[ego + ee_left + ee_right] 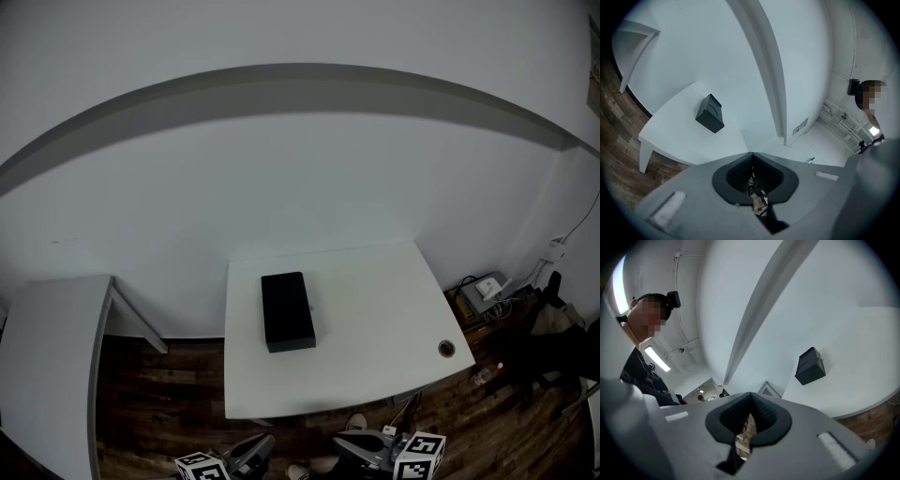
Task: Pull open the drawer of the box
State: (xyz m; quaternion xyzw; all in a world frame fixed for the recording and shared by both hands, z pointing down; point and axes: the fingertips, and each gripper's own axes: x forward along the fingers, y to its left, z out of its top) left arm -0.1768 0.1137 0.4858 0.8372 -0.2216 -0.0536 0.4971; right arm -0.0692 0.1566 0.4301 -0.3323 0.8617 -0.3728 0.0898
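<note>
A black rectangular box lies flat on the left half of a white table; no drawer is seen pulled out of it. Both grippers hang low at the near edge of the head view, short of the table and far from the box. The left gripper and the right gripper each have the jaws closed together with nothing between them. In the left gripper view the box sits far beyond the shut gripper. The right gripper view shows the box well off from its shut gripper.
A second white table stands to the left, with dark wooden floor between the two. The box's table has a round cable hole near its right front corner. Cables and small devices clutter the floor at the right. White wall behind.
</note>
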